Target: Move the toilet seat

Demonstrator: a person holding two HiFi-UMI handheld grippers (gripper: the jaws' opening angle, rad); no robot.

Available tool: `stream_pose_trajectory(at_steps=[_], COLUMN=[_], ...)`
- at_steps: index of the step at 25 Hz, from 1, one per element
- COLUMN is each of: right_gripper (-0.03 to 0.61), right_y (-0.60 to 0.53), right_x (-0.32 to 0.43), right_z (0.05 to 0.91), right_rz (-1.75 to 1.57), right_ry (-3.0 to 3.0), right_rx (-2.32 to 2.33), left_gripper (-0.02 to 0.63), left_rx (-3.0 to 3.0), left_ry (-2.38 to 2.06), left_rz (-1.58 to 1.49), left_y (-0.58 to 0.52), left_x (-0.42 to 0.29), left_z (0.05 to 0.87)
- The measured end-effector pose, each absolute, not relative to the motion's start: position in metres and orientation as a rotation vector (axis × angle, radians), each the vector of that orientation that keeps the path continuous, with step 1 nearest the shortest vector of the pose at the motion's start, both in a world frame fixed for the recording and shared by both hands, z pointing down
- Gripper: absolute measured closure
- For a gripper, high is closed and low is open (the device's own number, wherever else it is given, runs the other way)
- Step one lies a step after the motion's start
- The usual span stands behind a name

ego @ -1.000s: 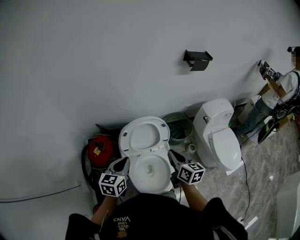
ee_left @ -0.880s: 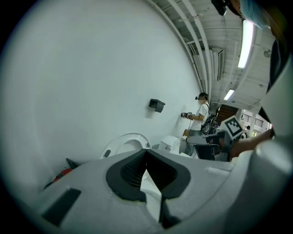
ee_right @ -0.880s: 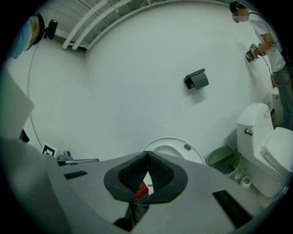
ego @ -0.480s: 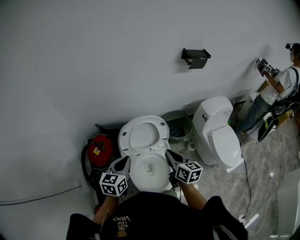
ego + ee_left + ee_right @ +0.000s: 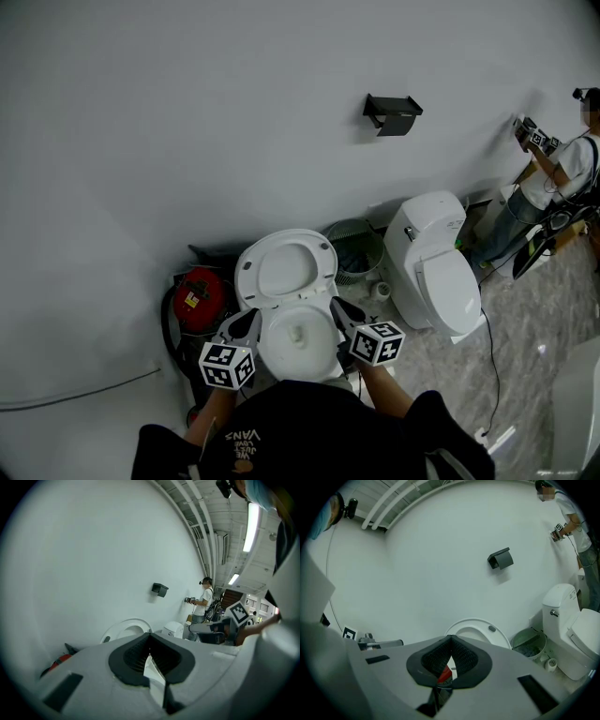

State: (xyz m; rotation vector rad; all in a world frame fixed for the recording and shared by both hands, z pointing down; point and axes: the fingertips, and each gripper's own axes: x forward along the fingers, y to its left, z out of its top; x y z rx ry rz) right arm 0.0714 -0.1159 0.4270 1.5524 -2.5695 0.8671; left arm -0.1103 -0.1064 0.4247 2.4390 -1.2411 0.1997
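A white toilet stands in front of me with its ring seat [image 5: 286,267] raised against the wall and the bowl [image 5: 298,336] uncovered below it. My left gripper [image 5: 249,321] hovers at the bowl's left rim, jaws shut with nothing between them. At the bowl's right rim my right gripper [image 5: 338,307] is also shut and empty. The left gripper view shows the raised seat [image 5: 125,628] beyond the closed jaws [image 5: 150,638]. In the right gripper view the seat [image 5: 479,629] rises just behind the closed jaws [image 5: 451,641]. Neither gripper touches the seat.
A second toilet [image 5: 437,274] with its lid down stands to the right, a green mesh basket [image 5: 357,251] between the two. A red appliance [image 5: 199,298] sits left of the bowl. A black holder [image 5: 392,112] hangs on the wall. A person [image 5: 562,173] stands far right.
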Motion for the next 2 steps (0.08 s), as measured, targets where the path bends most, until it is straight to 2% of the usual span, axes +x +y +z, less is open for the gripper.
stream_pose_trajectory(at_steps=[2], right_gripper=[0.580], right_y=[-0.1184], right_x=[0.0737], right_z=[0.4278], right_rz=[0.869], right_ry=[-2.566], right_rx=[1.555], left_gripper=[0.614], left_rx=[2.439], left_ry=[-1.244], left_rz=[0.201], left_y=[-0.1090], left_x=[-0.1087], left_z=[0.4253])
